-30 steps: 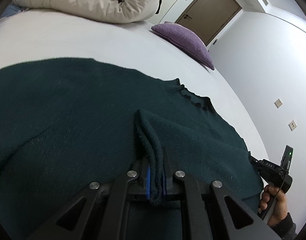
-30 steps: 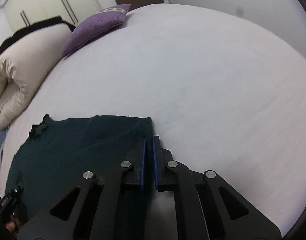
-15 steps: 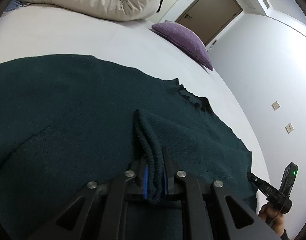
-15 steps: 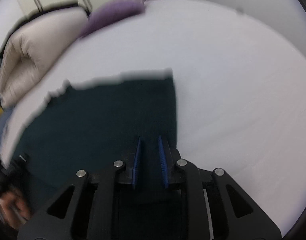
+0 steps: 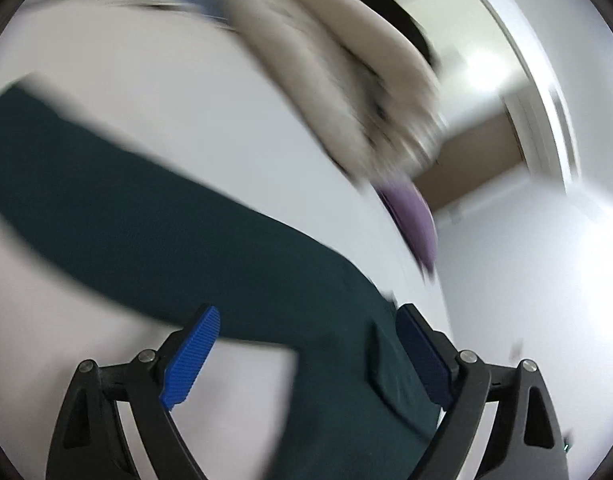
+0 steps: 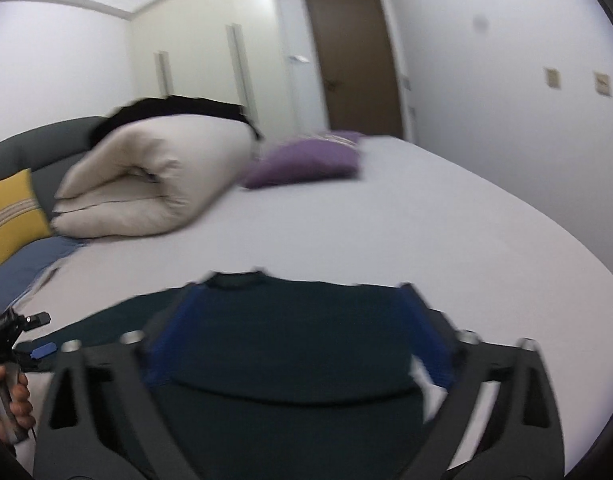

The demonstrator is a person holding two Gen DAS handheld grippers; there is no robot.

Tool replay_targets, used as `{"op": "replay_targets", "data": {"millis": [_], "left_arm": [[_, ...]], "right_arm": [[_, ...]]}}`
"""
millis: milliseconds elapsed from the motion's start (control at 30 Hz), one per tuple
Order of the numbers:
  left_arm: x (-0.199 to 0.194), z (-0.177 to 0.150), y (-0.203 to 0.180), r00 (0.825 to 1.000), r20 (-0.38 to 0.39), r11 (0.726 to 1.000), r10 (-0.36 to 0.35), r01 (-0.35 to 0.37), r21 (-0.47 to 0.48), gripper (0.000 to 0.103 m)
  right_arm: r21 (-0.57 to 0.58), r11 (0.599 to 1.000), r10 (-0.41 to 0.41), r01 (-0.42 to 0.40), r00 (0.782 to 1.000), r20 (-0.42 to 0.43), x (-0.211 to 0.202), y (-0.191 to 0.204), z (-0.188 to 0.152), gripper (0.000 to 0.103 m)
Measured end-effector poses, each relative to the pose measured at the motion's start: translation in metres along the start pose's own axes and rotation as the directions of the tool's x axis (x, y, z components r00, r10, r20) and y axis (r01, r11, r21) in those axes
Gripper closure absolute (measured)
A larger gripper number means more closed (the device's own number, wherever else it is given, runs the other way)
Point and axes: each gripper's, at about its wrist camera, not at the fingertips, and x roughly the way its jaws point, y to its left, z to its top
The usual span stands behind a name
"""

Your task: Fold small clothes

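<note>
A dark green sweater (image 5: pixel 178 220) lies spread on the white bed (image 5: pixel 154 92); the left wrist view is heavily blurred. My left gripper (image 5: pixel 306 340) hovers over the sweater's edge with its jaws opening wide, and the blue pads (image 5: pixel 190 356) press on nothing. In the right wrist view the sweater (image 6: pixel 290 340) lies flat below my right gripper (image 6: pixel 298 320). Its jaws are also opening wide, and the cloth beneath is not pinched. The left gripper (image 6: pixel 46 332) shows at the far left of that view, held by a hand (image 6: pixel 10 400).
A rolled cream duvet (image 6: pixel 146 184) and a purple pillow (image 6: pixel 306 160) lie at the bed's far end. A yellow cushion (image 6: pixel 10 216) and blue cloth (image 6: pixel 30 260) sit at the left. A brown door (image 6: pixel 354 60) and wardrobe doors stand behind.
Both grippers held pinched folds of the sweater; now both have let go, opened wide and pulled away fast. The sweater lies flat, and both views have swung and rolled.
</note>
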Motion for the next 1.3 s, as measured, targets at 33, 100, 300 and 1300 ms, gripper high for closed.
{"op": "replay_targets", "data": {"millis": [33, 100, 300, 1300], "left_arm": [[-0.022, 0.008, 0.028, 0.998, 0.05, 0.997, 0.032, -0.028, -0.076, 0.013], [-0.049, 0.015, 0.061, 0.991, 0.11, 0.984, 0.083, -0.064, -0.164, 0.015], [-0.067, 0.042, 0.123, 0.972, 0.174, 0.936, 0.159, -0.092, -0.34, 0.026], [0.154, -0.25, -0.19, 0.933, -0.078, 0.411, 0.35, -0.078, 0.908, 0.043]], "right_arm": [[0.006, 0.999, 0.033, -0.032, 0.999, -0.018, 0.0, 0.012, -0.002, 0.001], [0.031, 0.995, 0.097, -0.095, 0.993, -0.064, 0.002, 0.034, -0.011, 0.001], [0.115, 0.976, 0.205, -0.185, 0.958, -0.2, 0.021, 0.085, -0.041, 0.004], [0.456, 0.89, 0.192, -0.03, 0.93, -0.315, 0.045, -0.054, -0.103, 0.029]]}}
